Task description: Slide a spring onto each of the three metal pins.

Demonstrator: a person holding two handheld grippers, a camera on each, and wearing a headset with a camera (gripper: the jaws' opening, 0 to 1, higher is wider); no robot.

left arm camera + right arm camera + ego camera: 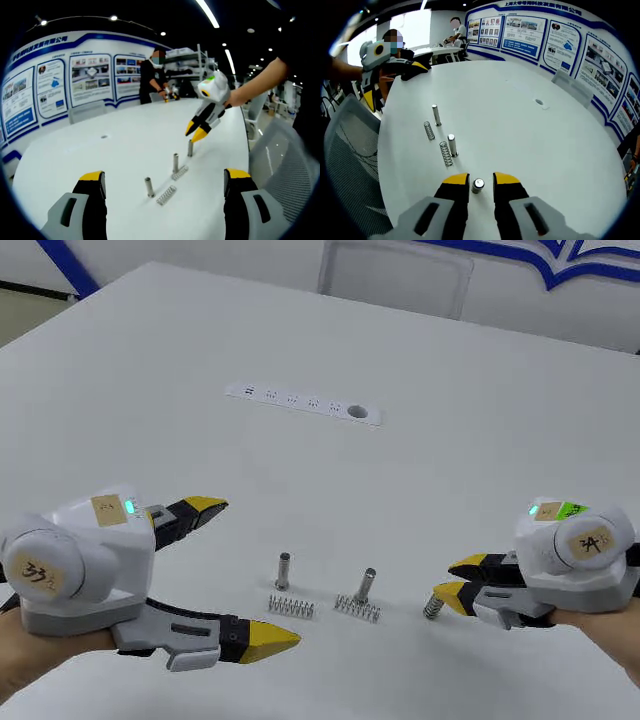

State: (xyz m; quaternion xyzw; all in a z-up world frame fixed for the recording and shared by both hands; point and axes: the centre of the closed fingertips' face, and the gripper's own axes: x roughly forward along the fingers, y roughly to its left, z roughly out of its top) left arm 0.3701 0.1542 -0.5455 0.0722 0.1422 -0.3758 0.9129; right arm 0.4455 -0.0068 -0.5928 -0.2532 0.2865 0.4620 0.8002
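Two bare metal pins [283,570] [366,585] stand upright near the table's front, and a loose spring [291,607] [357,609] lies in front of each. A third pin [433,607], with coils around it, stands further right. My right gripper [455,580] hovers right at this pin [478,185], which sits between the narrowly parted jaws with a slim gap on each side. My left gripper [238,572] is wide open to the left of the pins, holding nothing. From the left gripper view the pins [149,187] [175,163] [190,148] line up towards the right gripper [197,131].
A white power strip [305,402] lies flat in the middle of the white table [450,440]. A chair back [395,275] stands at the far edge and a mesh chair [350,150] at the near edge. People stand in the background [152,75].
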